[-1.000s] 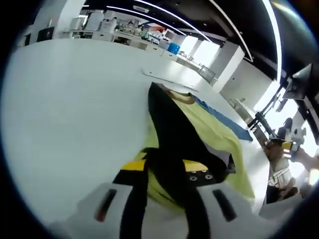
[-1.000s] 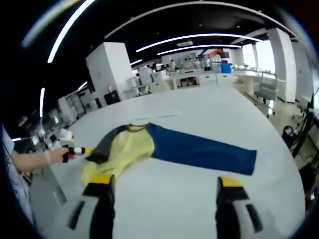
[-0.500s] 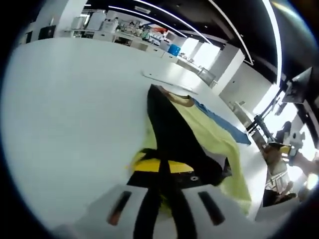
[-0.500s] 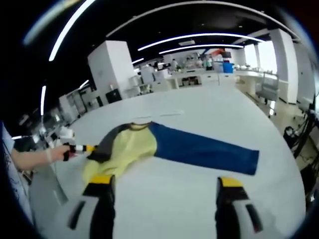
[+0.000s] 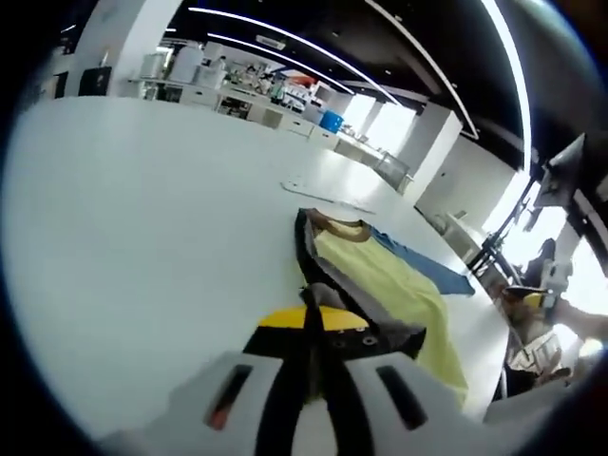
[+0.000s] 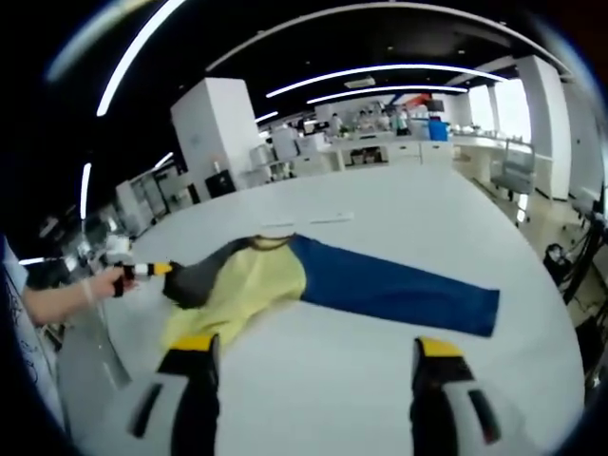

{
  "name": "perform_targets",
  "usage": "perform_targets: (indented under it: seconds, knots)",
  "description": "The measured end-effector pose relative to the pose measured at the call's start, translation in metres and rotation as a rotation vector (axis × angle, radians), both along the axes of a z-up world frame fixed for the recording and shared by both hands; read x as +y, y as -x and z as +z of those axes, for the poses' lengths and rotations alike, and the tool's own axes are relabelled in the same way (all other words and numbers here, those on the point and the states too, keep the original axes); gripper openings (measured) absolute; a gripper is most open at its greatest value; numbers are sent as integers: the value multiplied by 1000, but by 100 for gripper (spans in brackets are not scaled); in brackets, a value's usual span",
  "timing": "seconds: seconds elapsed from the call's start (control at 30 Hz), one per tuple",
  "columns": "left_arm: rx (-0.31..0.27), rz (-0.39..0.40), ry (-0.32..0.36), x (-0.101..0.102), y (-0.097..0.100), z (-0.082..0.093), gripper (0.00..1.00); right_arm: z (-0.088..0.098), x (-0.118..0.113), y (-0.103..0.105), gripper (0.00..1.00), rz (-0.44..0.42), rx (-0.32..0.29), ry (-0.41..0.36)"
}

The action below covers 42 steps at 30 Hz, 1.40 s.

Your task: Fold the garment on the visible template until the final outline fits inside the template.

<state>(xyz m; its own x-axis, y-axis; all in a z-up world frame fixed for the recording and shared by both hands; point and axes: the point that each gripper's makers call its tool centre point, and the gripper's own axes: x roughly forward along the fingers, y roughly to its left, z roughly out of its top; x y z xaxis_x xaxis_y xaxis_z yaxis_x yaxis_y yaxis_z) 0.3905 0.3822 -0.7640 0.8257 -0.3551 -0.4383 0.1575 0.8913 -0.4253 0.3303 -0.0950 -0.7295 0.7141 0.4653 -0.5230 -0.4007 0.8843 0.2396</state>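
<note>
The garment [image 6: 313, 280] lies flat on the white table [image 6: 399, 399], long axis running from its dark sleeve to its blue sleeve [image 6: 399, 290]. The left gripper [image 5: 313, 332], jaws pinched on the dark sleeve [image 5: 318, 275], is nearer. The right gripper [image 6: 309, 356] hovers short of the garment, jaws spread. Open lab beyond.

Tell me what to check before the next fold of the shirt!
1. Left hand-held gripper gripping cloth: ok, its jaws are shut on the garment's dark sleeve.
2. Right hand-held gripper free: ok, jaws open, nothing between them, above the white table.
3. Blue sleeve spread out: ok, it lies flat to one side.
4. Yellow body smooth: not ok, it looks bunched near the dark sleeve.
5. Template under the garment: cannot tell, no outline is clear.
6. Whole garment in view: ok in the right gripper view.
</note>
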Motion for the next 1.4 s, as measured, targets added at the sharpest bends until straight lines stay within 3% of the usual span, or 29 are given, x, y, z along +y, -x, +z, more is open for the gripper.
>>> perform_targets:
  seconds: [0.13, 0.27, 0.3, 0.4, 0.47, 0.57, 1.0, 1.23, 1.27, 1.4]
  knots:
    - [-8, 66, -38, 48, 2, 7, 0, 1, 6, -3, 83, 10, -3, -5]
    - [-10, 102, -53, 70, 9, 14, 0, 2, 14, -4, 83, 25, -2, -4]
    - [-6, 103, -66, 75, 10, 13, 0, 2, 15, -4, 83, 29, 0, -4]
    - [17, 137, -74, 115, 10, 0, 0, 0, 17, -8, 83, 39, 5, 7]
    - [37, 178, -67, 123, 17, -2, 0, -1, 19, -8, 83, 40, 10, 8]
    - [63, 189, -108, 140, 19, -10, 0, -2, 24, -6, 83, 46, 14, 9]
    - [120, 251, -169, 198, 10, -37, 0, -2, 42, -13, 90, 118, -4, 79]
    - [146, 301, -187, 224, 5, -43, 0, -20, 40, -15, 90, 122, 49, 102]
    - [173, 314, -211, 244, -1, -55, 0, -21, 40, -16, 90, 122, 52, 103]
    - [186, 326, -237, 253, -6, -58, 0, -27, 40, -17, 90, 126, 66, 109]
